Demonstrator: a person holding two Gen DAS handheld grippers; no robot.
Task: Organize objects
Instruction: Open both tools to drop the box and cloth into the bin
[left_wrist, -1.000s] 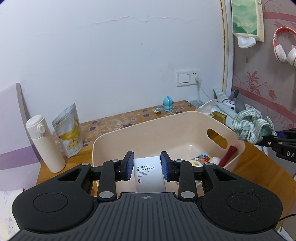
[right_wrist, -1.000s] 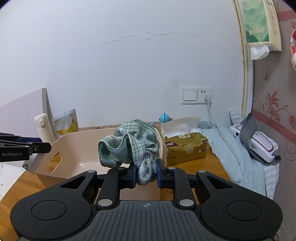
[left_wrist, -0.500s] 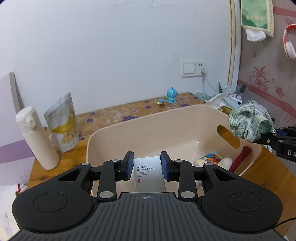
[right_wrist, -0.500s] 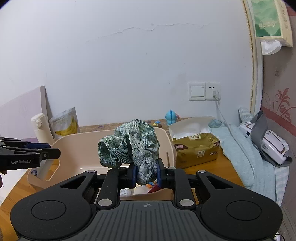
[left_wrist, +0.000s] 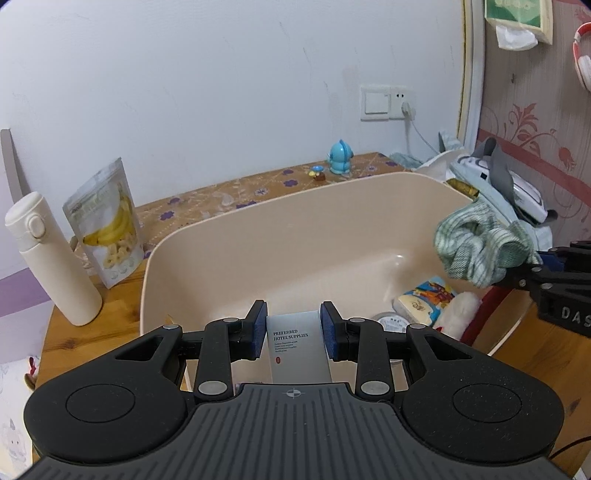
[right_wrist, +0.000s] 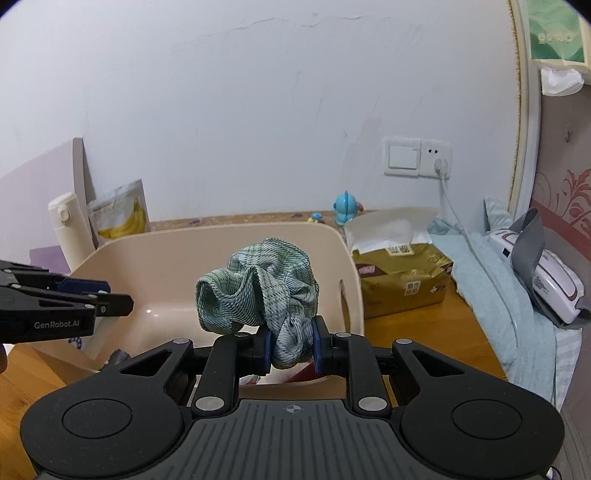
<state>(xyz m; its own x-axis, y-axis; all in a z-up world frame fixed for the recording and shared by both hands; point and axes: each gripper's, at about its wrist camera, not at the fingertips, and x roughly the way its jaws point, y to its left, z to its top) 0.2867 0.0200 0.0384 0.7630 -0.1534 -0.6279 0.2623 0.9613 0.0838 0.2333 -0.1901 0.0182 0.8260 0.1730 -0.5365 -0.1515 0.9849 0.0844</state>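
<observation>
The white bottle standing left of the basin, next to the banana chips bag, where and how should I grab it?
Take the white bottle around its straight body, below the cap, coming in level from the near, open side. It stands upright, and the smooth round body gives two opposite faces to pinch. The banana chips bag crowds its right and the wall lies behind it. Both tools are full right now, so one would have to be emptied first.

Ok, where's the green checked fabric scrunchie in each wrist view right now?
Left wrist: the green checked fabric scrunchie is at the right edge, above the beige plastic bin's right end.
Right wrist: centre, clamped in the right gripper.
Shared landmark: the small blue toy figure by the wall.
</observation>
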